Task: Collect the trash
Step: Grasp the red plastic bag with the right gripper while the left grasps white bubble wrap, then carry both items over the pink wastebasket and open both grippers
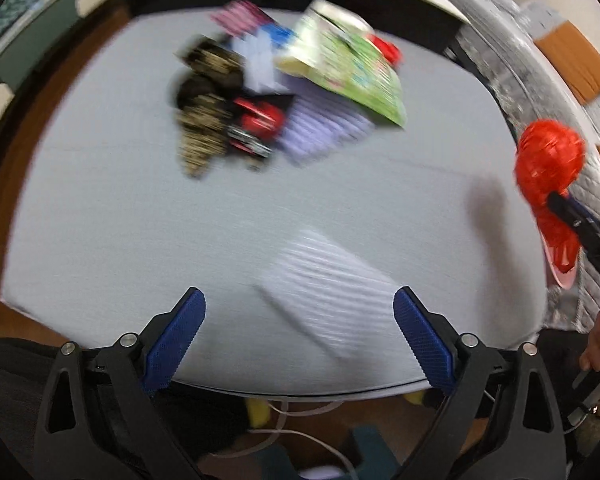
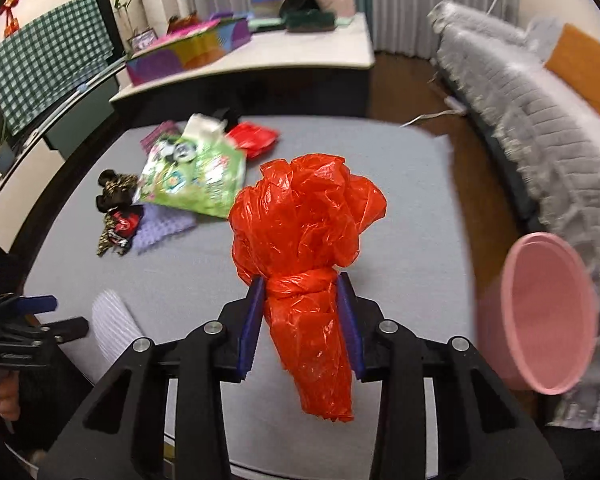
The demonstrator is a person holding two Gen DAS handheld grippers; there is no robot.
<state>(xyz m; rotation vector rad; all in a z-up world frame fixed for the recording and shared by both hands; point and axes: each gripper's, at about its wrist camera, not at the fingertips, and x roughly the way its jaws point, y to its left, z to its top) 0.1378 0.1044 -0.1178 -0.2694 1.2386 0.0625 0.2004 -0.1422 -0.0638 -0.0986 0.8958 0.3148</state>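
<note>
My right gripper (image 2: 300,284) is shut on the knotted neck of a crumpled red plastic bag (image 2: 304,232), which it holds off the grey table (image 2: 400,200). In the left wrist view the red bag (image 1: 548,160) hangs at the right edge, over the table's side. My left gripper (image 1: 299,296) is open and points steeply down over a white ribbed packet (image 1: 328,292) near the table's front edge, with the fingers apart from it on either side. Farther back lies a pile of trash: a green packet (image 1: 352,68), a lilac ribbed packet (image 1: 320,128), a black and gold wrapper (image 1: 204,120) and a red wrapper (image 1: 260,120).
A pink bin (image 2: 540,320) stands beside the table's right side, tilted in view, against a grey covered sofa (image 2: 540,128). A low white-topped cabinet (image 2: 300,60) with coloured items runs behind the table. Cables (image 1: 300,432) lie on the wooden floor below the front edge.
</note>
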